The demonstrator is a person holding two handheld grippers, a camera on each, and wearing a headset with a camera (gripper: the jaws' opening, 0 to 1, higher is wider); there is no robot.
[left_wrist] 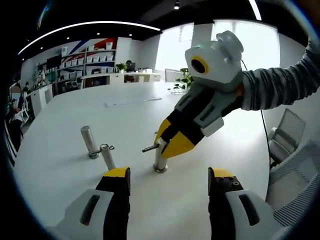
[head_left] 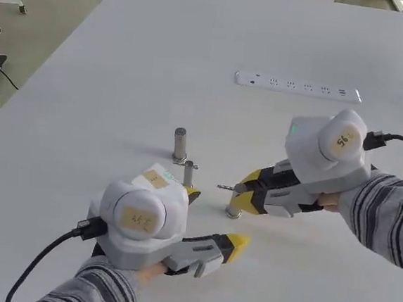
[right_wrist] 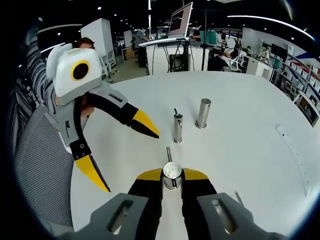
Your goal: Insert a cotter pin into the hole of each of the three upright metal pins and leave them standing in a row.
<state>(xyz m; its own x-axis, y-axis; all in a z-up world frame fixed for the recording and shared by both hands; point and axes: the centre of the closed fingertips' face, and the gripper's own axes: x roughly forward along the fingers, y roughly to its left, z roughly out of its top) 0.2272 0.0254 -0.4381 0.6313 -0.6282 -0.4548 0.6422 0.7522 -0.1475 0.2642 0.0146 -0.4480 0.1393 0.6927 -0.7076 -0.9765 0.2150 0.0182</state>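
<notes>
Three upright metal pins stand on the white table. The far pin (head_left: 180, 143) is bare. The middle pin (head_left: 188, 172) carries a cotter pin through its top. My right gripper (head_left: 242, 195) is shut on the top of the near pin (head_left: 234, 210), and a cotter pin (head_left: 225, 188) sticks out of that pin toward the left. In the right gripper view the pin's round top (right_wrist: 172, 171) sits between the jaws, with the cotter pin's tip (right_wrist: 169, 152) beyond it. My left gripper (head_left: 216, 216) is open, just in front of the near pin (left_wrist: 160, 161), holding nothing.
A white power strip (head_left: 299, 86) lies at the back right. A thin loose piece of metal (right_wrist: 239, 198) lies on the table beside my right gripper. The table's left edge (head_left: 46, 67) runs diagonally, with floor beyond it.
</notes>
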